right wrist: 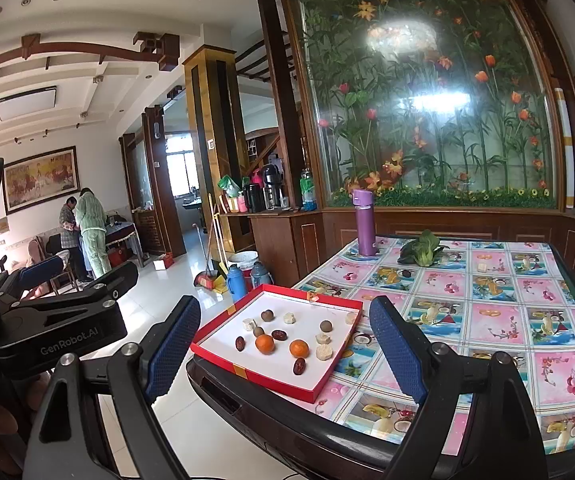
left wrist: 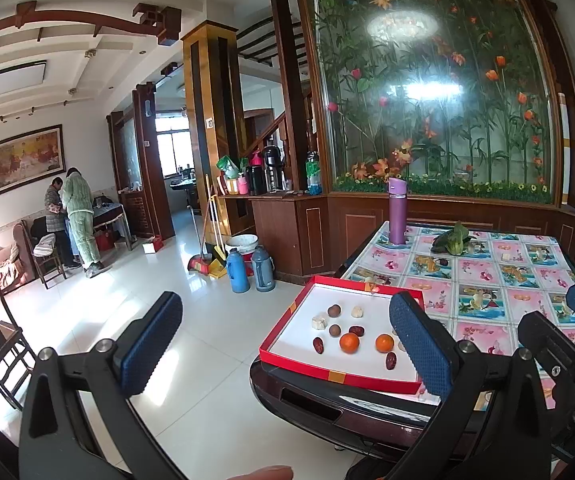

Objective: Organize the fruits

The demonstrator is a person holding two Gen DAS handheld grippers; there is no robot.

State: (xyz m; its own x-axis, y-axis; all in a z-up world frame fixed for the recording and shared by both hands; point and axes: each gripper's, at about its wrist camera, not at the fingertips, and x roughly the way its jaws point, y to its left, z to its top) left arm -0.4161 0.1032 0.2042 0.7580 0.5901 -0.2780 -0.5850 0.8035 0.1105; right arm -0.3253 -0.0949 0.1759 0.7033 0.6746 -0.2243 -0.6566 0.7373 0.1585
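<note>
The table (right wrist: 487,320), under a patterned cloth, fills the right of both views. On its near-left corner sits the red tray (right wrist: 215,354), a shallow box with a white floor, reaching the table's edge. A purple flask (right wrist: 364,222) and a leafy green (right wrist: 421,254) stand well apart at the far end, out of the way.

All the fruit lies loose in the tray. Taking the tray as a clock face from the right wrist view: two oranges (right wrist: 264,344) sit side by side near six, apart from each other; dark red dates (right wrist: 299,367) lie at five, seven and centre; round brown fruits (right wrist: 267,315) sit at eleven, nine and two; pale chunks (right wrist: 323,352) are scattered from ten round to four.

Both tools hang short of the table, off its near edge. The left gripper (left wrist: 283,344) is spread wide and carries nothing; the right gripper (right wrist: 283,352) is likewise spread and empty.

Sorting looks not yet begun. A sound first move, I judge, is the right-hand orange, largest and nearest: come down from above with one finger either side, clearing the date at five and the pale chunk at four. Close gently, since round fruit rolls on the smooth floor. The small dates will want a narrower, centred pinch. The tray's low wall may catch a low finger.
</note>
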